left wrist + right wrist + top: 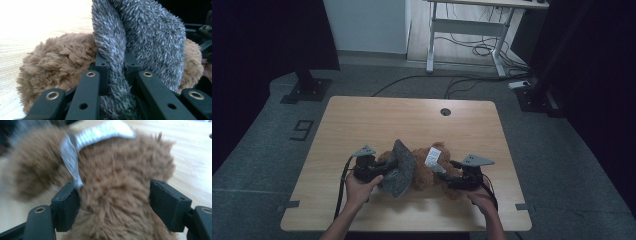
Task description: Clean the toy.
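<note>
High view puts the brown plush toy (428, 172) lying near the front middle of the counter (377, 117), with a grey fuzzy cloth piece (401, 167) standing up against its left side and a white label (432, 156) on top. Left gripper view shows the left gripper (115, 68) clamped on a fold of that grey piece, jaws nearly together with pile squeezed between them. Right gripper view shows the right gripper (113, 195) with jaws spread wide around the brown body, fur bulging between the pads; whether they press in I cannot tell.

Risks, as I judge them: the left hold is on loose pile near an edge, so a firm pull could slip it free. The right jaws may catch the label rather than the body, giving little anchor, and the toy would then drag across the counter.
</note>
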`<state>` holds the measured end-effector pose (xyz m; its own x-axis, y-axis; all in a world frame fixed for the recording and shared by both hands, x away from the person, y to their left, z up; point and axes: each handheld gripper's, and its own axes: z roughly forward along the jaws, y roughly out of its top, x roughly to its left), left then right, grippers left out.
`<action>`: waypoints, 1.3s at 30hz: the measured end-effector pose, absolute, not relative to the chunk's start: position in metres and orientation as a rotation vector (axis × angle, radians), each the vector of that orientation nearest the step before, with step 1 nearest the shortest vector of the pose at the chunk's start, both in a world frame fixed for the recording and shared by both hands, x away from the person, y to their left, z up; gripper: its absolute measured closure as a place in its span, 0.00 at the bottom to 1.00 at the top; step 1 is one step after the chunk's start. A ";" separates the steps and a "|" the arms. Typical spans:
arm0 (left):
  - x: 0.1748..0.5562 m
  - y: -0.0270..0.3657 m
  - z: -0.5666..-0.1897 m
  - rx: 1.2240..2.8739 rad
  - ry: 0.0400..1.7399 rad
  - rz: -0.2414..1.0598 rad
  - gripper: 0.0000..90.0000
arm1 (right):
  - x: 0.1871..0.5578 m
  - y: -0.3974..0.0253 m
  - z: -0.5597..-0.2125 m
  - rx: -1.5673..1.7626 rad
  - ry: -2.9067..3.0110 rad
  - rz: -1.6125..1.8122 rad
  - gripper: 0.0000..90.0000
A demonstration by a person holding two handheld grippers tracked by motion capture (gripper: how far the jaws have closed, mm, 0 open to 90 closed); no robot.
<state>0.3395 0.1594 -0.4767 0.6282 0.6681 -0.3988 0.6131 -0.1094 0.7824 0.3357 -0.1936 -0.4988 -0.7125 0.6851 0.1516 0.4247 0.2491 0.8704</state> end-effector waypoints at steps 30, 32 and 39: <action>0.365 0.050 -0.412 1.873 0.903 0.079 0.87 | 0.325 -0.189 -0.529 0.824 2.202 1.365 0.65; 0.370 0.031 -0.417 1.914 0.904 0.067 0.86 | 0.324 -0.189 -0.529 0.821 2.197 1.367 0.65; 0.374 0.030 -0.451 1.925 0.969 0.022 0.86 | 0.322 -0.189 -0.531 0.806 2.207 1.349 0.65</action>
